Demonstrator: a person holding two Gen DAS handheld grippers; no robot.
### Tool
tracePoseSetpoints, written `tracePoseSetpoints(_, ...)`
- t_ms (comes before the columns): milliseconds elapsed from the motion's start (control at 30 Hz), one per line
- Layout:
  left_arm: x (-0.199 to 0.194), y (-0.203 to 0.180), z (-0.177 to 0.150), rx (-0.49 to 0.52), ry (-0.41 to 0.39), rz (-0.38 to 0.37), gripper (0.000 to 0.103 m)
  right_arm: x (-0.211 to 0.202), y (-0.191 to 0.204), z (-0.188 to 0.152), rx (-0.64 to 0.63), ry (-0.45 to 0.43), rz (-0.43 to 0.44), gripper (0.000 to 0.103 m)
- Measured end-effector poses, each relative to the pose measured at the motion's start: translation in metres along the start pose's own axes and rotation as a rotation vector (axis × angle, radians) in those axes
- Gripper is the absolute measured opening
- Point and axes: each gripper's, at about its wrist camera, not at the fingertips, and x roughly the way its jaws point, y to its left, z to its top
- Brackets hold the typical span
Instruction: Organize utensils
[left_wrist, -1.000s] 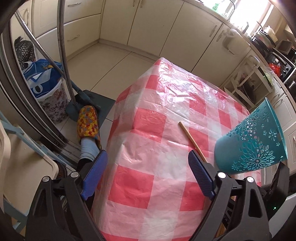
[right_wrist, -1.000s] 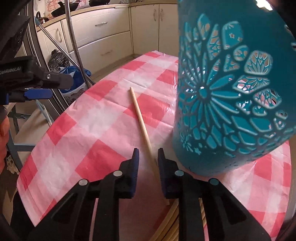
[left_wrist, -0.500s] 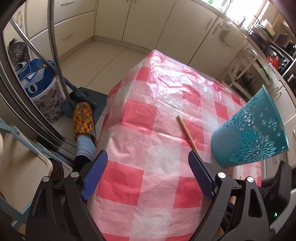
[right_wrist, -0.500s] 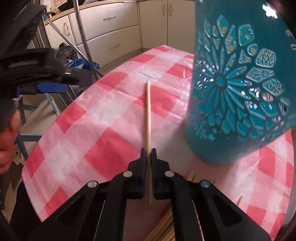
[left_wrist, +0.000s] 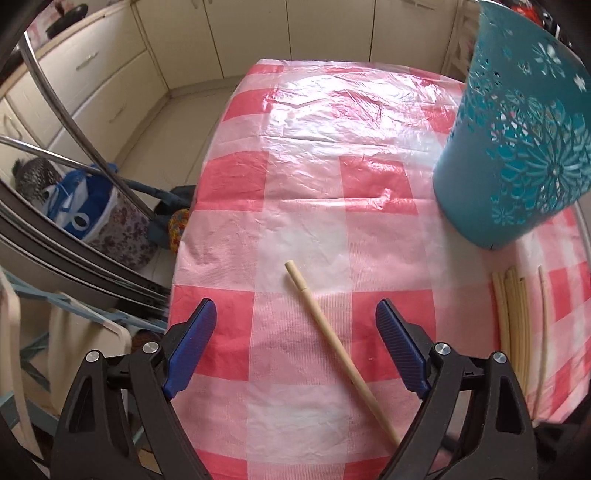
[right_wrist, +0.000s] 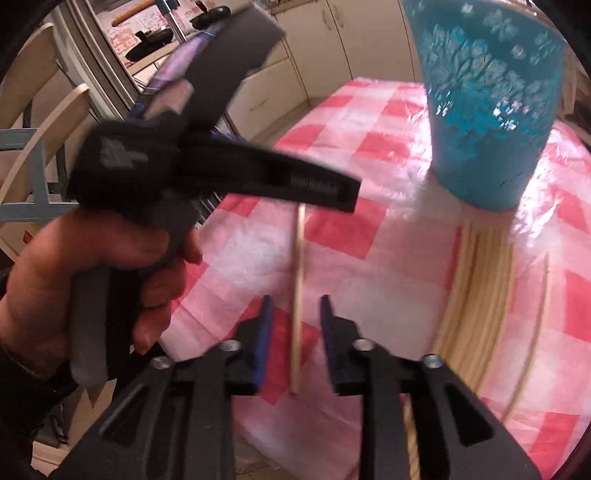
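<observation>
A single wooden stick (left_wrist: 332, 339) lies on the red-and-white checked tablecloth (left_wrist: 303, 177), between the wide-open jaws of my left gripper (left_wrist: 295, 350). In the right wrist view the same stick (right_wrist: 297, 295) lies between the jaws of my right gripper (right_wrist: 294, 332), which stand apart on either side of it without touching. The teal cut-out utensil holder (left_wrist: 517, 140) stands upright at the right; it also shows in the right wrist view (right_wrist: 487, 99). A bundle of several wooden sticks (left_wrist: 513, 325) lies on the cloth below the holder, also in the right wrist view (right_wrist: 484, 295).
The left gripper's body and the hand holding it (right_wrist: 110, 266) fill the left of the right wrist view. The table's left edge (left_wrist: 184, 240) drops to the floor, with a blue bag (left_wrist: 74, 210) and metal chair tubes (left_wrist: 92, 147) beside it. Kitchen cabinets (left_wrist: 258, 33) stand behind.
My right gripper, shut on the stick half a second ago, has opened around it. My left gripper has swung over the table and now straddles the stick.
</observation>
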Motion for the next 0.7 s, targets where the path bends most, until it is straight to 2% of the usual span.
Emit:
tracePoseSetpoints(100, -0.019, 0.002, -0.008, -0.003, -0.047, 0.014, 0.084, -0.024, -0.014, -0.002, -0.007, -0.028, -0.033, 0.036)
tracePoseSetpoints(200, -0.028, 0.007, -0.016, 0.003, -0.068, 0.074, 0.085, -0.038, -0.036, -0.006, -0.019, -0.035, -0.096, 0.041)
tracePoseSetpoints(300, -0.017, 0.014, -0.016, -0.013, -0.036, 0.114, 0.085, -0.043, -0.06, -0.014, 0.029, -0.038, -0.119, 0.041)
tracePoseSetpoints(367, -0.008, 0.014, -0.014, -0.025, -0.01, 0.141, 0.085, -0.041, -0.071, -0.016, 0.08, -0.042, -0.102, 0.041)
tracePoseSetpoints(533, 0.0, 0.009, -0.003, -0.041, -0.019, 0.191, 0.084, -0.054, -0.077, -0.018, 0.07, -0.086, -0.105, 0.045)
tracePoseSetpoints(600, 0.003, 0.002, -0.003, -0.027, -0.016, 0.199, 0.073, -0.058, -0.085, -0.018, 0.09, -0.1, -0.109, 0.046)
tracePoseSetpoints(633, 0.002, -0.002, -0.004, -0.012, -0.027, 0.189, 0.07, -0.06, -0.09, -0.018, 0.106, -0.103, -0.108, 0.046)
tracePoseSetpoints(700, 0.0, -0.003, -0.005, 0.0, -0.035, 0.145, 0.055, -0.062, -0.099, -0.019, 0.139, -0.111, -0.112, 0.046)
